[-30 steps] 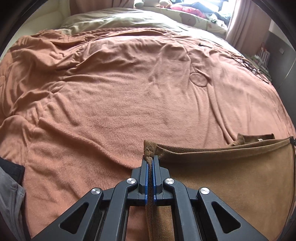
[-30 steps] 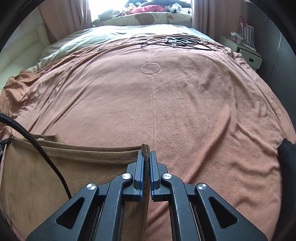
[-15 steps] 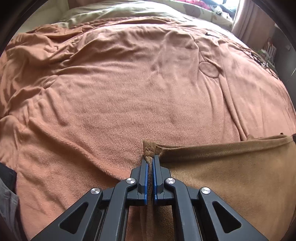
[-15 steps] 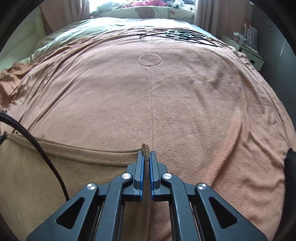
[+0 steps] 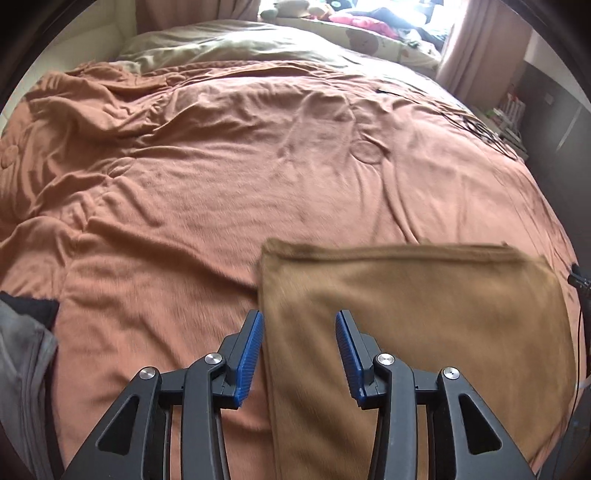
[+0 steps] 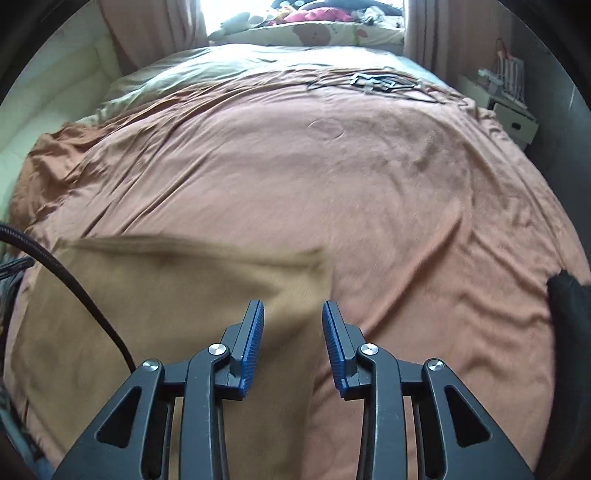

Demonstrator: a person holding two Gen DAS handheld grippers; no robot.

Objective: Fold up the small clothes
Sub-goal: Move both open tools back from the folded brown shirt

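No words, numbers, labels or brand names readable in either view. Bear picture on far pillow [image 6: 312,34], no writing on it. Things on side shelf too small to read.

The bed [image 5: 258,177] is covered by a wrinkled rust-orange blanket [image 6: 369,192]. A brown folded cloth [image 5: 424,314] lies flat on the blanket at the near edge. A tangle of dark cables [image 6: 384,82] rests on the blanket at the far side. A pale green duvet [image 5: 229,48] covers the head end.
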